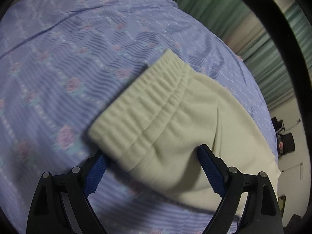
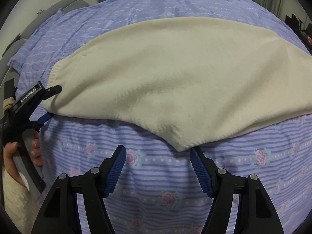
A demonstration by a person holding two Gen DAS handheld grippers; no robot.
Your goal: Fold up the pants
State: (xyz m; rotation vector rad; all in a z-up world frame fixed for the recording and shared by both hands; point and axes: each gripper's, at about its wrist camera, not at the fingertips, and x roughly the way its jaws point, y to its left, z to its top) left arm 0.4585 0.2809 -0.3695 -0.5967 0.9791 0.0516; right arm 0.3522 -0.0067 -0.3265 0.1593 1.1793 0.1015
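Note:
Cream pants [image 2: 175, 74] lie flat across a bed, legs stacked on each other and running off to the right. Their ribbed elastic waistband [image 1: 140, 105] fills the middle of the left wrist view. My left gripper [image 1: 152, 150] straddles the near waistband corner with jaws wide. One blue pad [image 1: 95, 175] is tucked at the corner's edge, the other [image 1: 210, 171] rests over the fabric, and neither presses. The right wrist view also catches that left gripper [image 2: 51, 103] at the pants' left end. My right gripper [image 2: 157, 150] stands open at the pants' pointed crotch tip [image 2: 179, 146], which pokes in beside its right pad.
A lilac striped bedspread [image 2: 156, 185] with pink roses covers the bed. A green curtain [image 1: 224, 11] hangs behind it. A grey padded edge [image 2: 48, 9] runs at the far left. A hand [image 2: 11, 156] in a cream knit sleeve holds the left gripper's handle. Dark items [image 1: 286, 140] stand on the floor.

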